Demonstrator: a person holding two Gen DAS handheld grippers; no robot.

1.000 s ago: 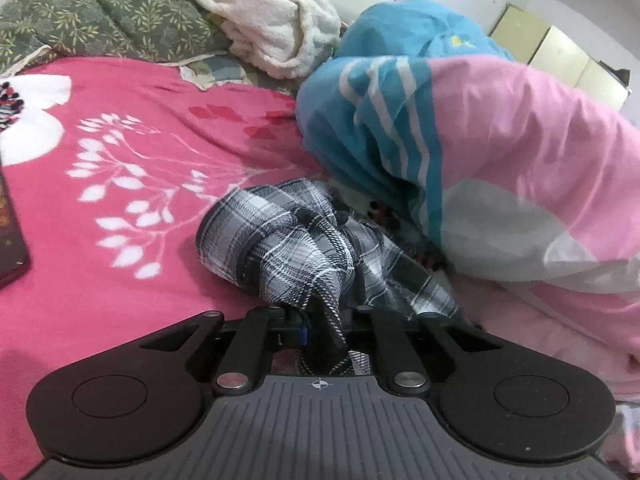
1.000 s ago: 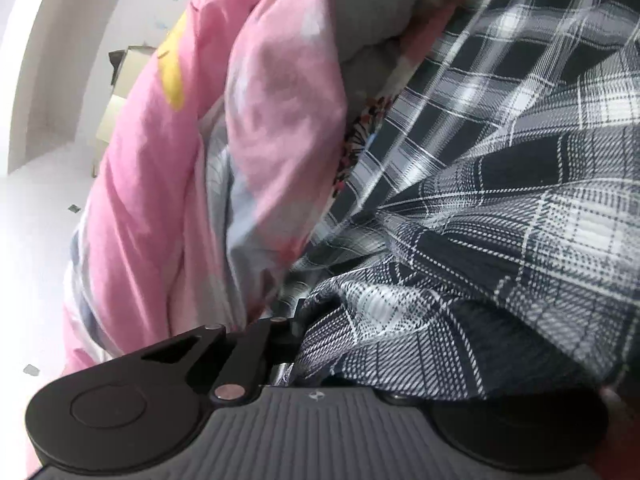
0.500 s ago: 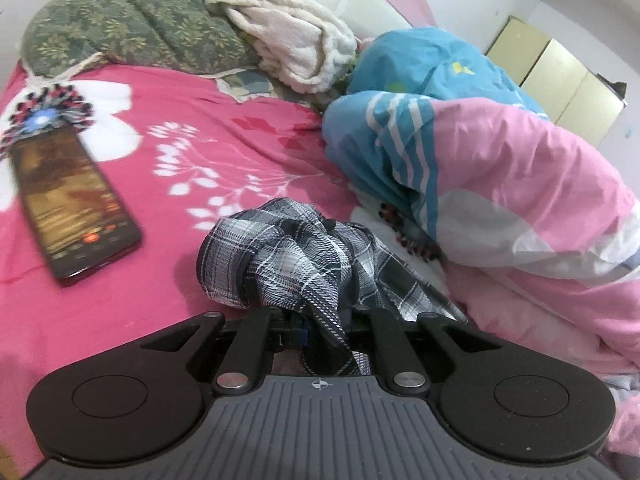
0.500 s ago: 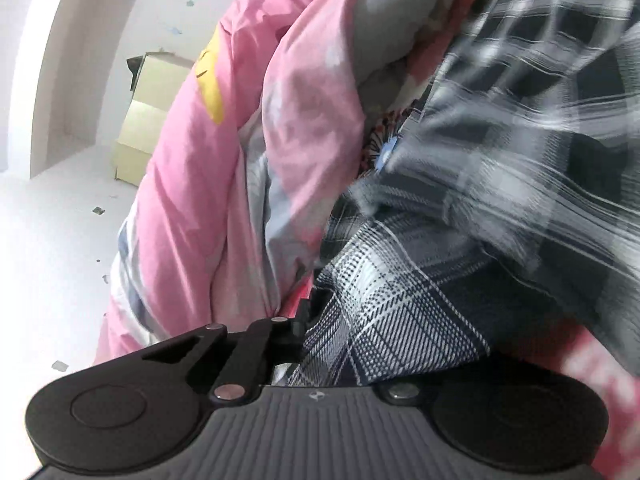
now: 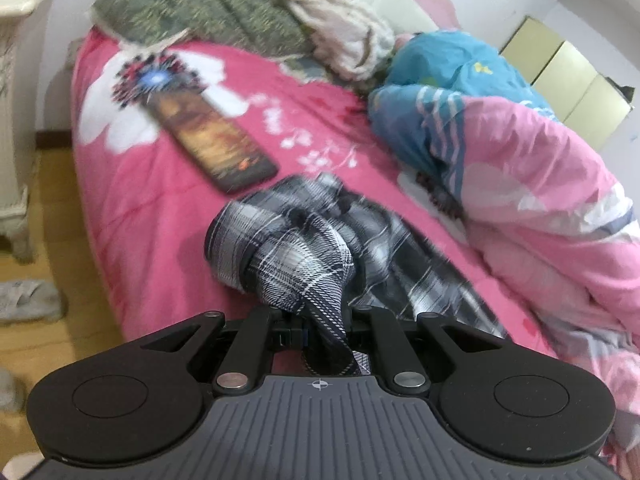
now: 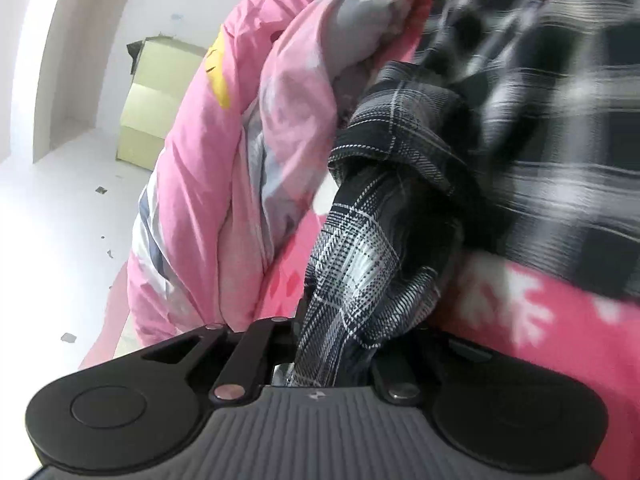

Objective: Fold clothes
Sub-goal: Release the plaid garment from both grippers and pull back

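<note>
Grippers both clamped on plaid garment

Left wrist view: left gripper (image 5: 320,334) has jaws pinched tight on a bunched fold of the black-and-white plaid garment (image 5: 304,248). Cloth feeds straight up out of the jaws, rest of it is crumpled in a heap on the pink floral bedsheet (image 5: 160,208), near the bed's front edge. Phone (image 5: 218,146) lies flat on the sheet beyond the garment, apart from it. Rolled pink-and-blue duvet (image 5: 532,184) sits to the right, garment's right edge near it. Green blanket (image 5: 200,16) and cream towel (image 5: 340,28) piled at the head of the bed. Cardboard boxes (image 5: 564,80) against the far wall. Frame is motion-blurred.

Right wrist view: right gripper (image 6: 320,344) is closed on another twisted fold of the same plaid garment (image 6: 360,264). Cloth rises from the jaws and spreads up and right, blurred, over the pink sheet (image 6: 520,312). Pink duvet (image 6: 224,184) bulks just left of the garment. Box (image 6: 156,96) stands behind on the white floor (image 6: 60,220).
</note>
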